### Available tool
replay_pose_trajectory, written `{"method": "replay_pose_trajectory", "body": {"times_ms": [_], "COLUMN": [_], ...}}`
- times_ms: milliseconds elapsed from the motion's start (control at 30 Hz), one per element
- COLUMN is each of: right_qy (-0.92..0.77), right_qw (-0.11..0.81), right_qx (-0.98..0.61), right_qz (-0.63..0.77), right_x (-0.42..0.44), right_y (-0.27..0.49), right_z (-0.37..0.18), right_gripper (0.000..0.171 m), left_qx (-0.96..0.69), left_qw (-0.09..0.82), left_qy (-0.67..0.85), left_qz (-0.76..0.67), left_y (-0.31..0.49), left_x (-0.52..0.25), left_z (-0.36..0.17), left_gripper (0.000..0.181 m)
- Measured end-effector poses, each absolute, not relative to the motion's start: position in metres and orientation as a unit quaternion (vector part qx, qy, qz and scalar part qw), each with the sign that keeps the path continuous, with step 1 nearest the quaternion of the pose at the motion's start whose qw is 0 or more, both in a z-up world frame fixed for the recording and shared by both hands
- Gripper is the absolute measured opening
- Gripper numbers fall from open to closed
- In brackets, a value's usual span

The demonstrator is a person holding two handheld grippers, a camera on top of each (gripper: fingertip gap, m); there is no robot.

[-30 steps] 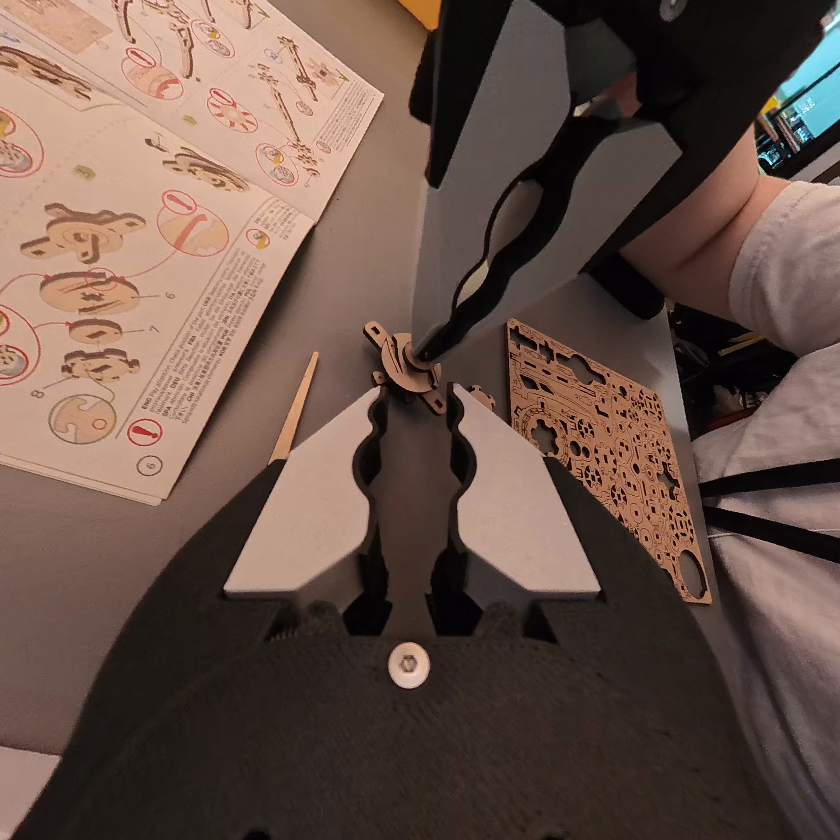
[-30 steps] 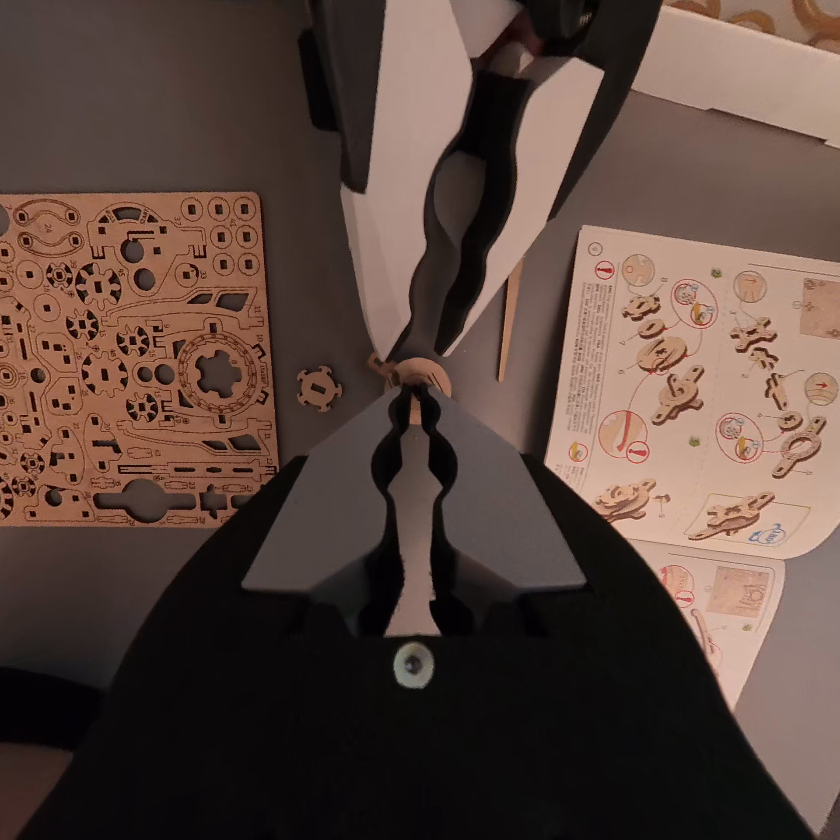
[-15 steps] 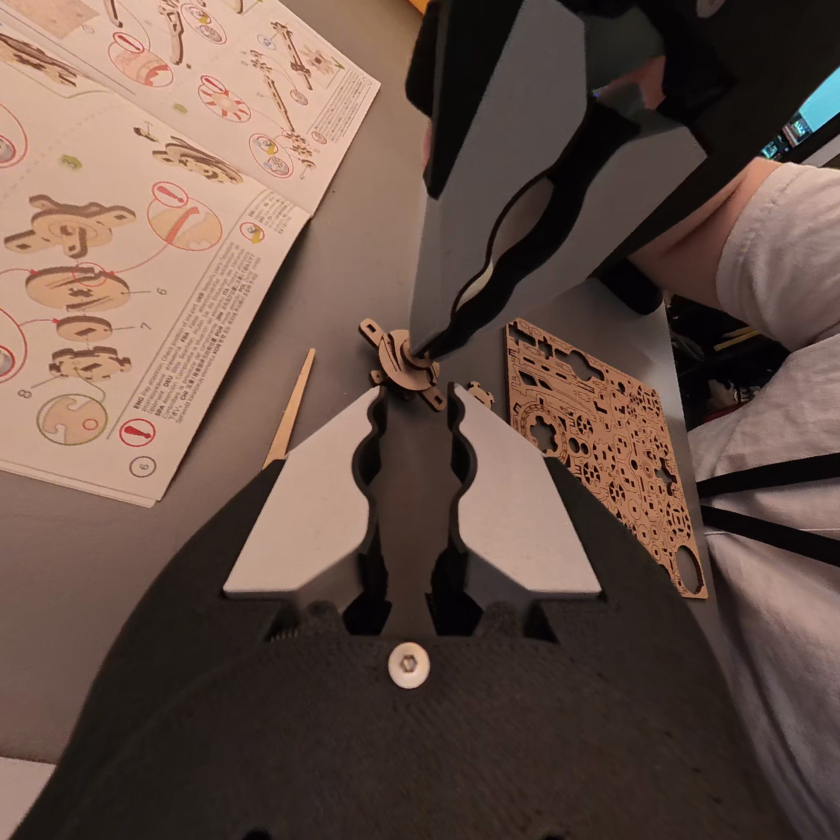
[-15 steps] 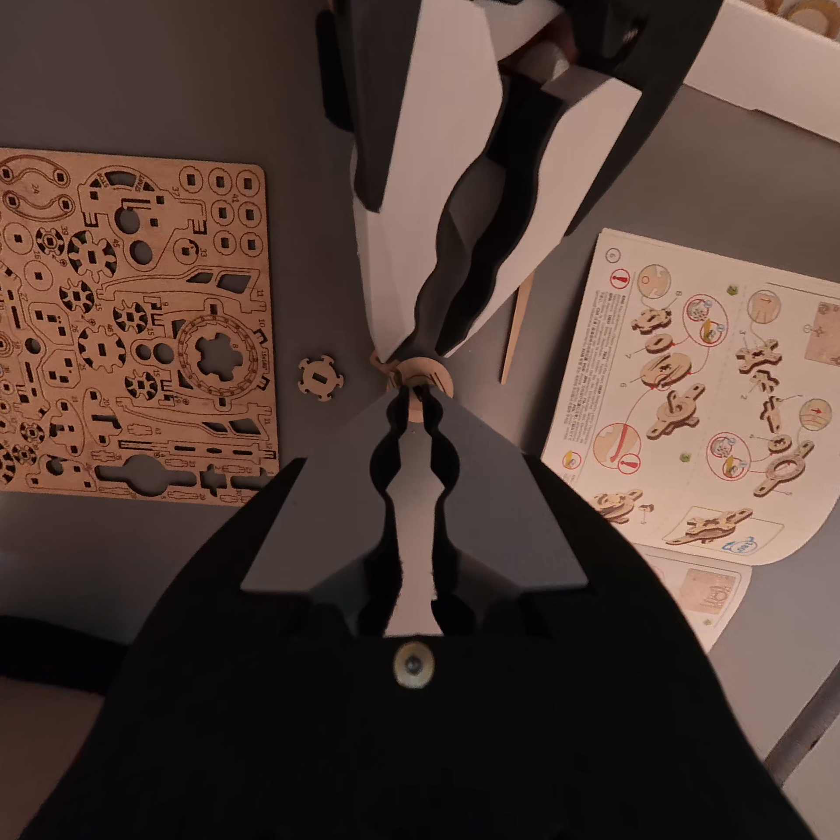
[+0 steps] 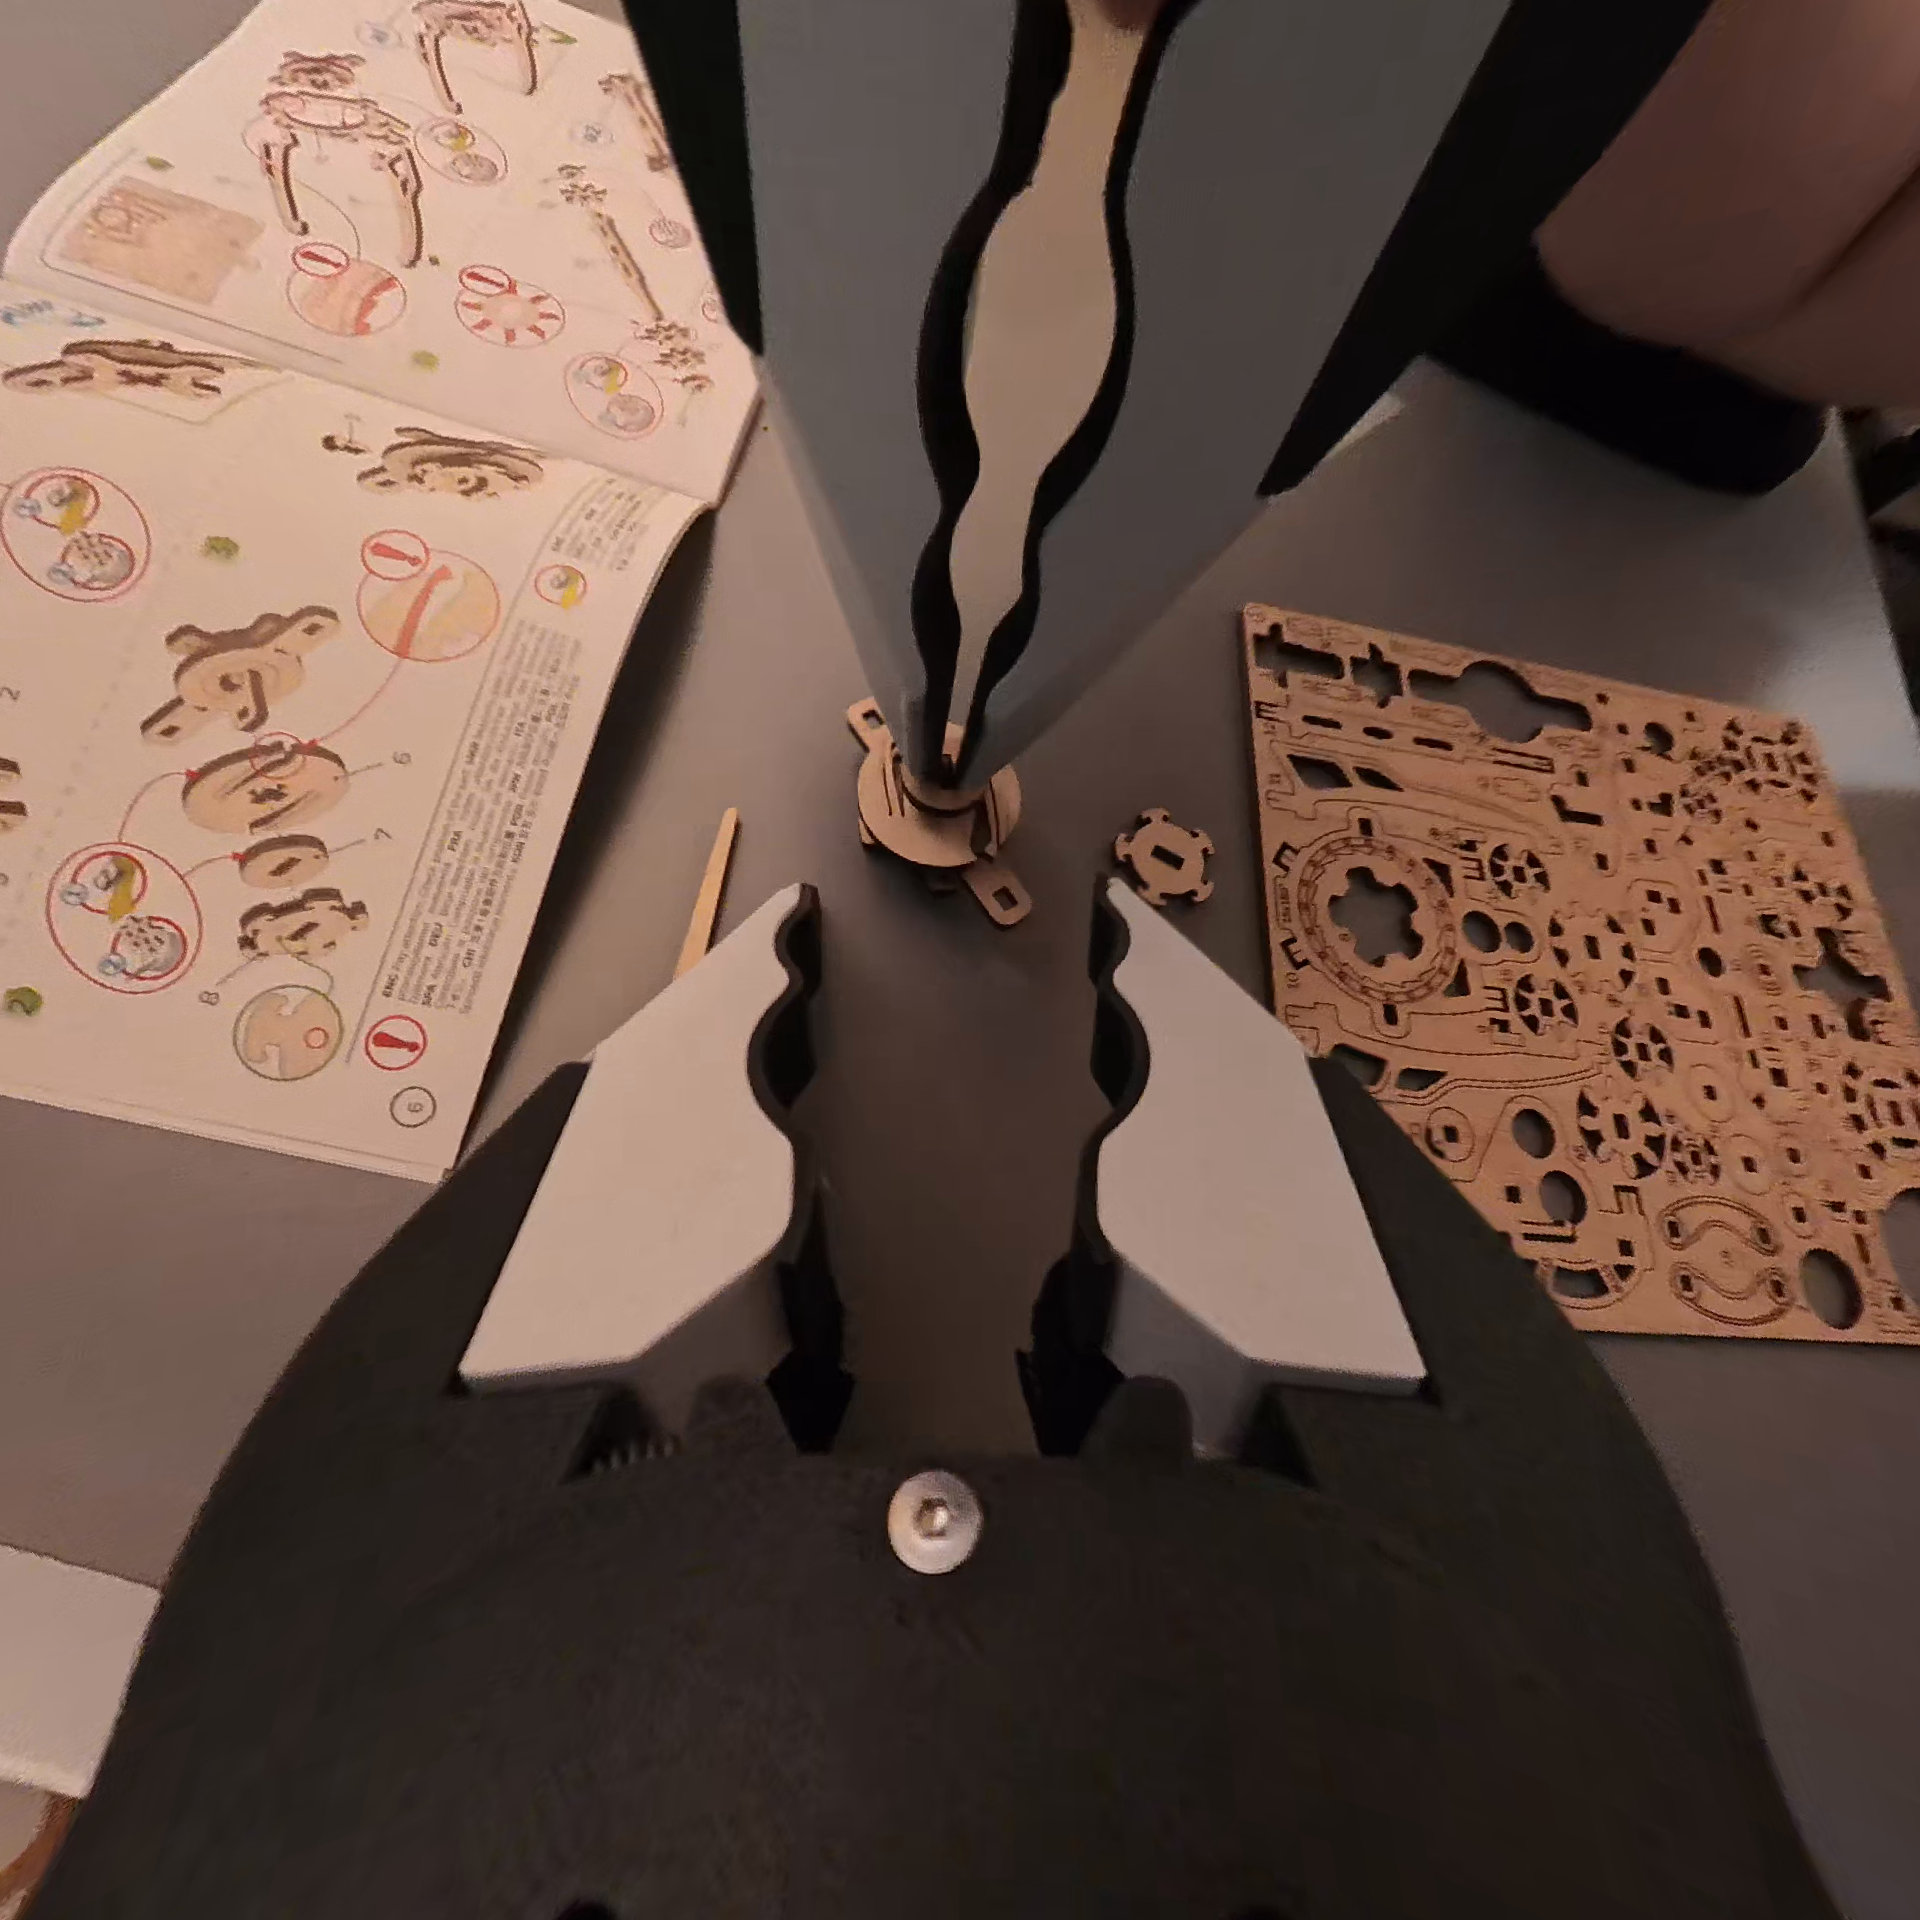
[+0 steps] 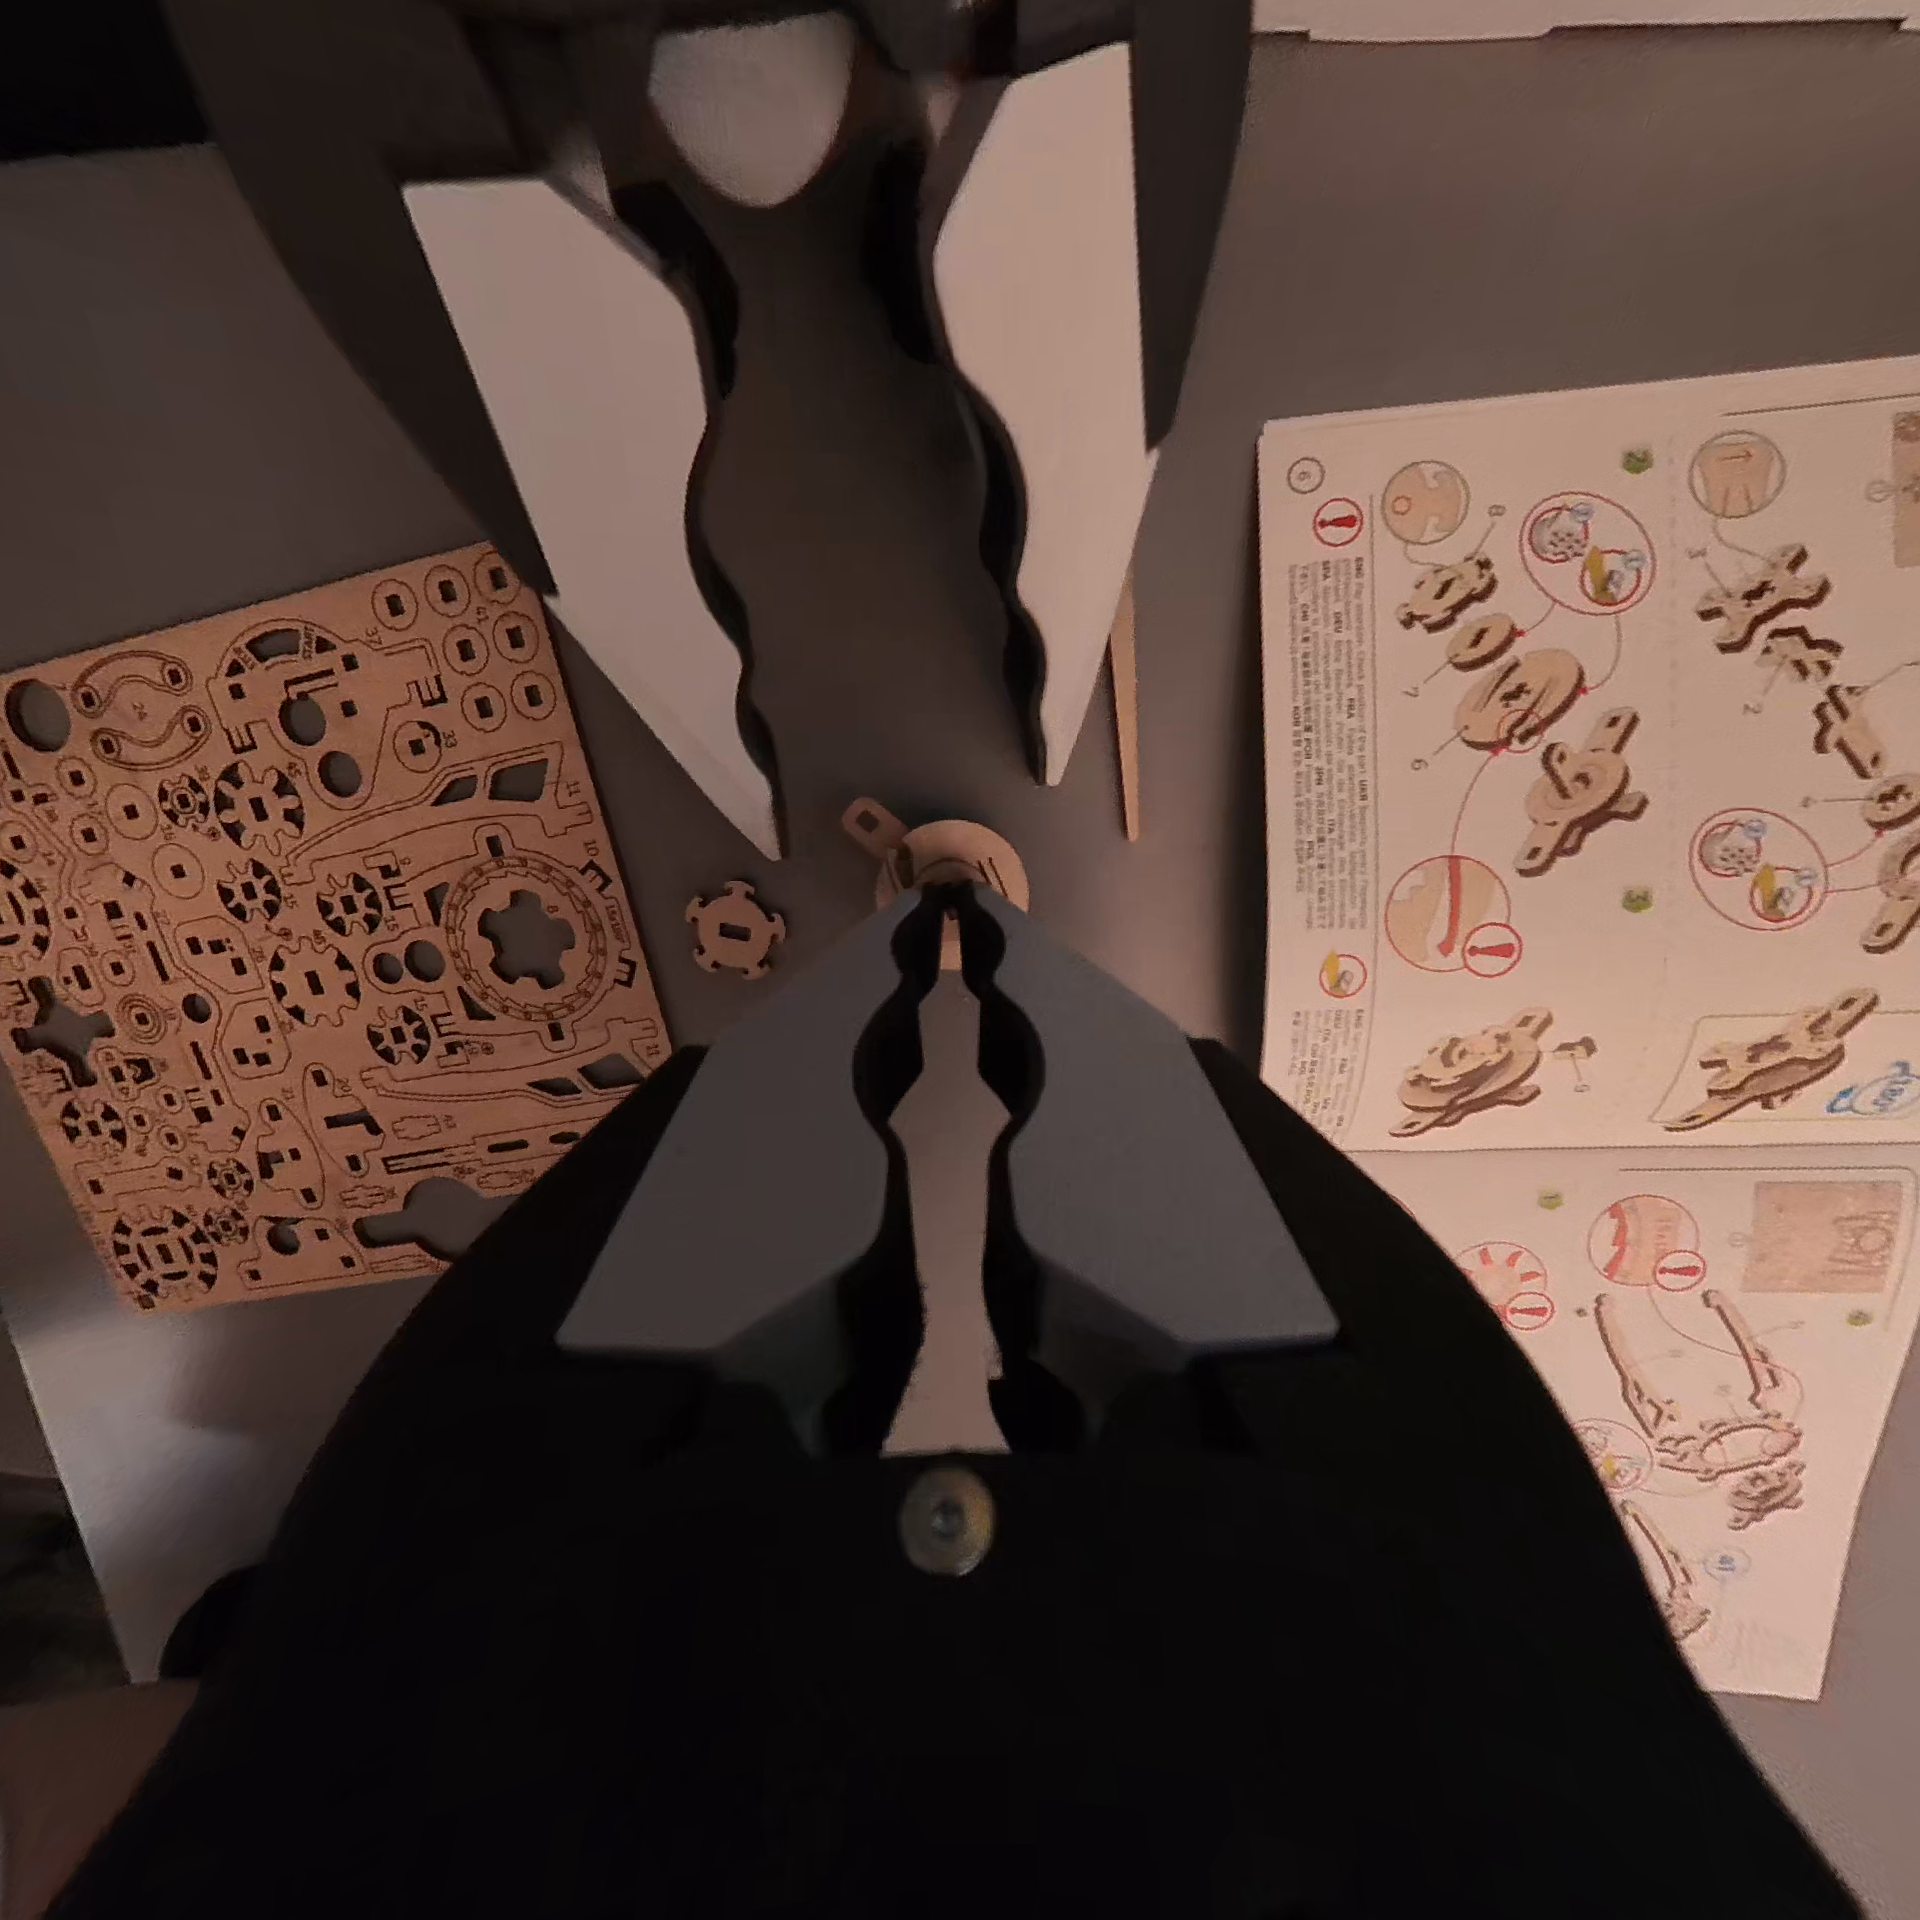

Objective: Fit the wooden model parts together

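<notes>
Two tools: right hand-held gripper (image 6: pixel 948 914) clenched on wooden assembly (image 5: pixel 935 821) standing on desk (image 5: pixel 260 1299); left hand-held gripper (image 5: pixel 951 920) released, just short. Thin peg grip; assembly may twist loose.

Two hand-held grippers meet over one assembled wooden part (image 5: pixel 935 821). Beside them lie one loose gear disc (image 5: pixel 1165 858), one cut-out sheet (image 5: pixel 1579 966), one wooden stick (image 5: pixel 710 894) and one open instruction booklet (image 5: pixel 312 644).
</notes>
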State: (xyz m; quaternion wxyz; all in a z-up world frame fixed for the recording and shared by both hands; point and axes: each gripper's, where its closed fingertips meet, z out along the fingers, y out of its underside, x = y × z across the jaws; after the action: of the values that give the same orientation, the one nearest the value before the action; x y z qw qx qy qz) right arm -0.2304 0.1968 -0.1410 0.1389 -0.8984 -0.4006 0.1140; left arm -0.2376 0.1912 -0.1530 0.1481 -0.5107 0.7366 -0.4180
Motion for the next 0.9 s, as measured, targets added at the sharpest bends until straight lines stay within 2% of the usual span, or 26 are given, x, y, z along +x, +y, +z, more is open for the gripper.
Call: {"method": "replay_pose_trajectory", "body": {"times_ms": [200, 333, 500, 900], "right_qy": [-0.487, -0.513, -0.546, -0.549], "right_qw": [0.163, 0.174, 0.179, 0.149], "right_qx": [-0.857, -0.838, -0.816, -0.821], "right_qz": [0.045, 0.056, 0.062, 0.053], "right_x": [-0.222, -0.229, -0.234, -0.231], "right_y": [0.201, 0.199, 0.194, 0.192], "right_z": [-0.137, -0.135, -0.133, -0.142], "right_gripper": [0.008, 0.009, 0.004, 0.003], "left_qx": [-0.518, -0.518, -0.518, -0.521], "left_qw": [0.156, 0.159, 0.157, 0.146], "left_qy": [0.734, 0.735, 0.735, 0.729], "left_qz": [-0.410, -0.408, -0.408, -0.420], "left_y": [0.193, 0.194, 0.193, 0.192], "left_x": [-0.236, -0.236, -0.236, -0.236], "left_z": [-0.154, -0.154, -0.154, -0.153], "left_gripper": [0.042, 0.038, 0.037, 0.038]}}
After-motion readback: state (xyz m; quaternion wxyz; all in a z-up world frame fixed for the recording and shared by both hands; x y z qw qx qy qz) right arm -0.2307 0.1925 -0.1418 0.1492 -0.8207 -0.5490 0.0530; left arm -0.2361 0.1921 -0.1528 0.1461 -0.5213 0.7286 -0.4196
